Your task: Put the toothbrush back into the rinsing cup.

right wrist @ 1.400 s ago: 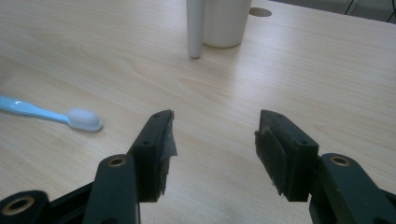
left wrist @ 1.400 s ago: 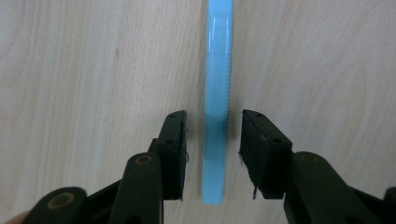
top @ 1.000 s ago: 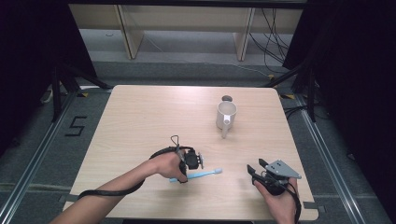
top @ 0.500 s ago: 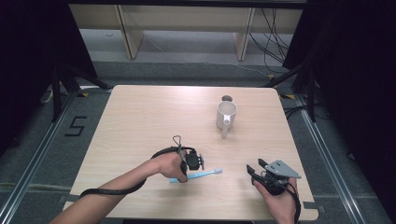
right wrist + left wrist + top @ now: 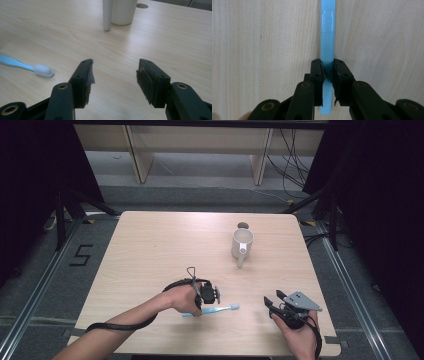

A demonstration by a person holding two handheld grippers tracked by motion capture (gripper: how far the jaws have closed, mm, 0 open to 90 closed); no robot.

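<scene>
A light wooden table (image 5: 150,250) seen from above, with a person's forearms reaching in from the near edge. The left gripper (image 5: 200,306) points down at a light-blue toothbrush (image 5: 220,309) lying flat near the front of the table, bristle head toward the right. In the left gripper view, the two black jaws pinch the toothbrush handle (image 5: 327,62) near its tail end, pads pressed against both sides, while the brush lies on the wood.

The right gripper (image 5: 269,304) rests at the front right corner, well apart from the toothbrush, its jaws spread wide with nothing between them. Its own view shows the white bristle head (image 5: 43,69) off to one side and a white mug (image 5: 123,11) farther back. From above, the mug (image 5: 242,243) stands upright toward the back right, handle facing the person.

By my reading, the grasp is made; lifting the toothbrush and carrying it, probably to the mug, remains.

Compared with a second ago, the left jaws have just been closing onto the handle; both hands, toothbrush and mug sit where they were.
</scene>
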